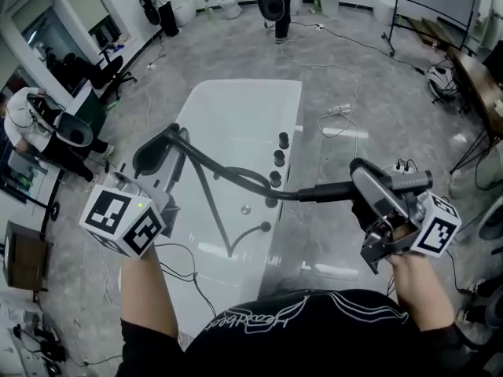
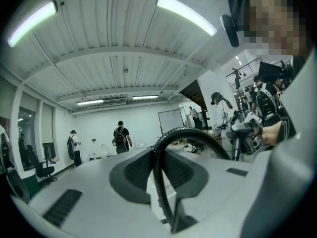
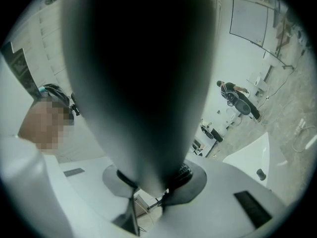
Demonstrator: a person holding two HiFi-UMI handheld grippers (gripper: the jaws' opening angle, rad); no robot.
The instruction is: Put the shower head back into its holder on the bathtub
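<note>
The white bathtub (image 1: 236, 108) lay below and between the two tools, with bare floor all around it, so there was room to swing. The long black hose (image 1: 236, 176) looked bendy and springy. The left tool (image 1: 155, 157) was squeezing it, and it ran across to the right tool (image 1: 369, 188). The right tool was clamped on the shower head (image 1: 326, 190), up over the tub's edge. It looked hard, smooth and a bit slippery, best held by its handle. The little knobs (image 1: 279, 157) on the rim, just under the hose, could get bumped.
</note>
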